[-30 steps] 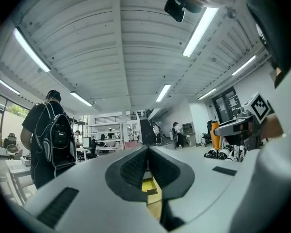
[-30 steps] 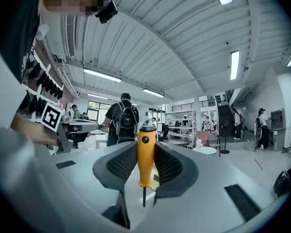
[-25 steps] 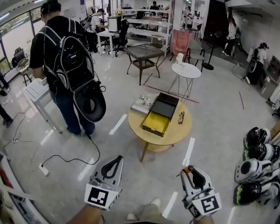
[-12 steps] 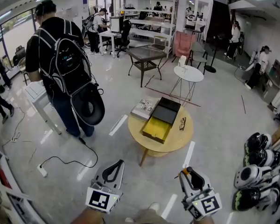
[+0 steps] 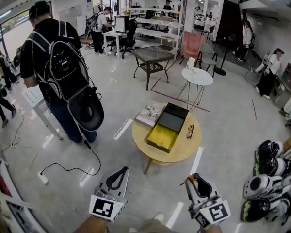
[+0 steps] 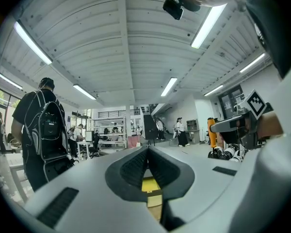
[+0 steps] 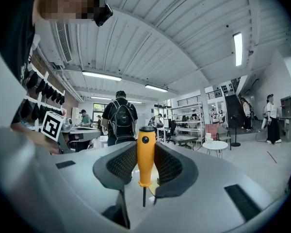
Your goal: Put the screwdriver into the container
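Observation:
My right gripper (image 5: 196, 180) (image 7: 146, 160) is shut on an orange-handled screwdriver (image 7: 146, 156) (image 5: 190, 177), which stands upright between the jaws with its thin shaft pointing down. My left gripper (image 5: 117, 174) (image 6: 148, 163) is shut with nothing between its jaws. Both are held low, near the bottom of the head view, well short of the round wooden table (image 5: 184, 147). On that table lies an open container (image 5: 166, 129) with a yellow inside and a black lid; a strip of its yellow (image 6: 149, 184) shows past the left jaws.
A book (image 5: 150, 113) and a pair of glasses (image 5: 189, 131) also lie on the round table. A person with a black backpack (image 5: 60, 72) stands at the left by a white table. Helmets (image 5: 266, 178) are stacked at the right. A cable (image 5: 68, 166) crosses the floor.
The view has shifted slightly and the person with the backpack has drifted left. Both grippers stay low and shut, the right still on the screwdriver.

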### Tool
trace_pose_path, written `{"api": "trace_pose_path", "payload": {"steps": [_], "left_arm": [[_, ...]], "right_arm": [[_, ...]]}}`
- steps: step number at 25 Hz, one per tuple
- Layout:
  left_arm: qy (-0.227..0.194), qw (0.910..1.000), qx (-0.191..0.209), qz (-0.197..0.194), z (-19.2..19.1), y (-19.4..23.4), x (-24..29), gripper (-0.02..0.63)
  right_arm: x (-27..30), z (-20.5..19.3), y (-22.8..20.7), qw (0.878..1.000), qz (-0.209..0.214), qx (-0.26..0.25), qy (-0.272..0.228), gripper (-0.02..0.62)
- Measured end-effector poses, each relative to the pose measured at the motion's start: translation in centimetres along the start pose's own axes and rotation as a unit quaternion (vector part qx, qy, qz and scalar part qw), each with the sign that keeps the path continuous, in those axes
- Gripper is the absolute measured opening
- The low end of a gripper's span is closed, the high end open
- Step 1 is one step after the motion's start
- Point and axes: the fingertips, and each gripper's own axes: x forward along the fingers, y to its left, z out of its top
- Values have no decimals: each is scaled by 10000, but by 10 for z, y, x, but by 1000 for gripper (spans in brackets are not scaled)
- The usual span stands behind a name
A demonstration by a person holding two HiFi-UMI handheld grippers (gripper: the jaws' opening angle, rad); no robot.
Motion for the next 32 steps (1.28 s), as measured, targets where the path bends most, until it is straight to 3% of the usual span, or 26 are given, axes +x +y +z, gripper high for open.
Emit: {"api": "trace_pose_path", "payload": {"steps": [16,21,32], "left_arm": [[-124,9998,58,135,19,-7,62,17],[-128,9998,71,160,7,-9,72,17],[11,9974,218,682,24,-4,76,17]], "right_arm": [[25,15,-57,9998,178,-4,-128,123],[38,3,-67,9995,267,-24,-182,123],[53,21,-92,9977,653,32,-200,123]]}}
